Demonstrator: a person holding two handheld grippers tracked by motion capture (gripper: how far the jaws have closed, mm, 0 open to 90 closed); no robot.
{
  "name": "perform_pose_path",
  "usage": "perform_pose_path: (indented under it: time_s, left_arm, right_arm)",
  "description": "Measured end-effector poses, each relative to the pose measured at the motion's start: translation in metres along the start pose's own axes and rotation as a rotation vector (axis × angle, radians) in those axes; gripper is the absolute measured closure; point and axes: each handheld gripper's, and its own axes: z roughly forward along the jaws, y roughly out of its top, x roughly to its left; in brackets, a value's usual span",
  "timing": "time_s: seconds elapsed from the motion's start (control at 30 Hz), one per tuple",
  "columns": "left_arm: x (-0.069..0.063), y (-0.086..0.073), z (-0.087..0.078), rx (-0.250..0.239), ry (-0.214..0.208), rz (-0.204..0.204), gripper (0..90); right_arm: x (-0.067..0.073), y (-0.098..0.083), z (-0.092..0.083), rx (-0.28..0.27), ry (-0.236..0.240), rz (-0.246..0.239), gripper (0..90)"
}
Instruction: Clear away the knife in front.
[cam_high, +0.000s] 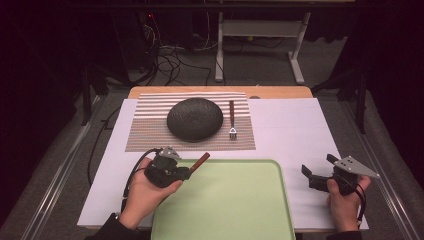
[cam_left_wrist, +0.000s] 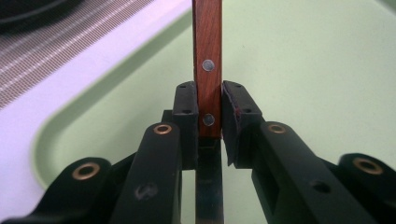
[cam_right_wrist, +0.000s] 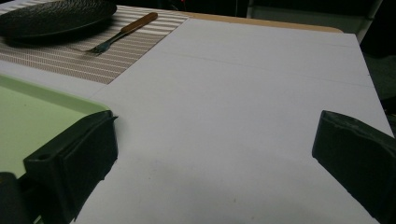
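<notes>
Two grippers work at the near edge of the white table. At the left, the left gripper is clamped on a wooden-handled utensil; its handle sticks out past the jaws over the green tray's near-left corner, its metal part running back between them. Farther back, a dark plate and a fork lie on a striped placemat. At the right, the right gripper rests beside the tray, jaws wide apart, holding nothing.
</notes>
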Motion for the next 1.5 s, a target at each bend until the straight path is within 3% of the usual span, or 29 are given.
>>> perform_pose_path:
  time_s: [0.37,1.1,1.27,1.37,1.5]
  left_arm:
    - [-0.006,-0.013,0.019,0.022,-0.029,-0.028,73.8]
    - [-0.004,-0.029,0.036,0.052,-0.013,-0.065,73.5]
    - [-0.004,-0.030,0.037,0.042,-0.017,-0.065,72.4]
    - [-0.002,-0.029,0.032,0.005,-0.007,-0.073,64.6]
    - [-0.002,-0.025,0.026,-0.039,-0.053,-0.056,66.8]
  right_arm:
    - [0.000,0.000,0.000,0.001,-0.001,-0.002,0.8]
    - [0.000,0.000,0.000,0.006,-0.004,0.001,0.9]
    - [0.001,0.000,0.001,0.007,-0.003,-0.001,1.0]
    - [0.001,0.000,0.000,0.004,-0.005,0.002,1.2]
    - [0.001,0.000,0.001,0.005,-0.005,-0.001,1.2]
